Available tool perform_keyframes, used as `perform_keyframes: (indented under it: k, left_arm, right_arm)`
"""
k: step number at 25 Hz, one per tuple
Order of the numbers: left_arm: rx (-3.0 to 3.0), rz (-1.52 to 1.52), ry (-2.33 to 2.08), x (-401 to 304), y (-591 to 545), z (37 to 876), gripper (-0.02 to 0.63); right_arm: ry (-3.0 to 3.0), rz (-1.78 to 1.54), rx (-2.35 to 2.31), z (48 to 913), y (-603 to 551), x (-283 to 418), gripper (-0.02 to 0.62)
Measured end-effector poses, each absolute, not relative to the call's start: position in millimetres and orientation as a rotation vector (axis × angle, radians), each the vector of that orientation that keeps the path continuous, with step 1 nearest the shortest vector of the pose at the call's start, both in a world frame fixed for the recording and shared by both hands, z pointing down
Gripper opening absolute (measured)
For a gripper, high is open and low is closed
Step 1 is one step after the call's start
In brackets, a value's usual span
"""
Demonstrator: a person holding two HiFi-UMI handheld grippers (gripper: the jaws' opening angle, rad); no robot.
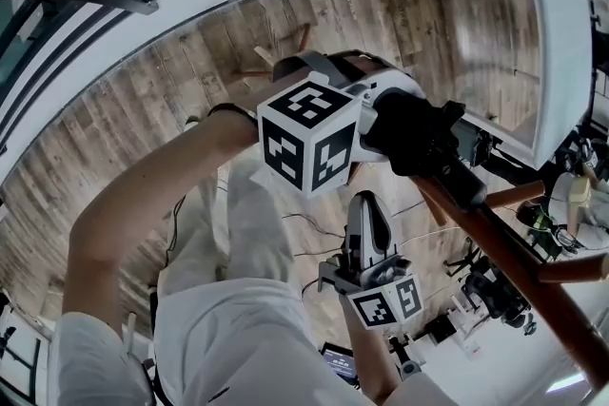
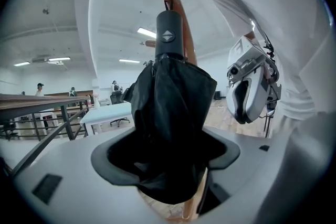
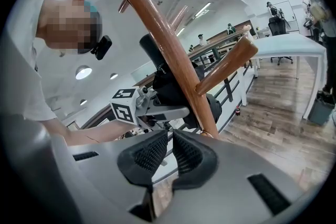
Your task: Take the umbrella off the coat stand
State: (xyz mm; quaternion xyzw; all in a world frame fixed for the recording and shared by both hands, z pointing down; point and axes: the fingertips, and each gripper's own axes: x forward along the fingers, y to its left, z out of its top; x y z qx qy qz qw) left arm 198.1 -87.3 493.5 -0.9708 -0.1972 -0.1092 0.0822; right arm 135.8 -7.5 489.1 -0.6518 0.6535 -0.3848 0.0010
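A black folded umbrella (image 2: pixel 170 113) hangs upright against the brown wooden coat stand (image 2: pixel 181 8), its dark grey handle (image 2: pixel 169 34) pointing up. My left gripper (image 2: pixel 165 147) stands open with the umbrella's bunched fabric filling the space between its jaws. In the head view the left gripper (image 1: pixel 400 133) reaches to the umbrella (image 1: pixel 423 143) at the stand's sloping pole (image 1: pixel 514 271). My right gripper (image 1: pixel 366 204) hangs lower and nearer the body, apart from the stand. It is shut (image 3: pixel 169 136) with nothing between its pads, facing the stand (image 3: pixel 157 23) and the umbrella (image 3: pixel 168 86).
A side peg (image 3: pixel 226 65) juts from the stand's pole. A long white table (image 1: pixel 561 43) runs along the right of the plank floor. Cables and camera gear (image 1: pixel 485 290) lie on the floor near the stand's foot. Metal railings (image 2: pixel 52 118) and a desk (image 2: pixel 107 113) stand behind.
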Motion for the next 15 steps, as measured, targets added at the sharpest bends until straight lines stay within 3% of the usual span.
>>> perform_keyframes:
  k: [3,15]
  left_arm:
    - [-2.889,-0.334,-0.614,196.5,-83.4,494.7,0.27]
    - [-2.939,-0.401,-0.534,190.0,-83.3,492.5,0.244]
  right_arm:
    - [2.05,-1.211,-2.044,491.1,-7.8,136.8,0.051]
    - [2.058,-1.197,-2.04,486.8,-5.0,133.6,0.051]
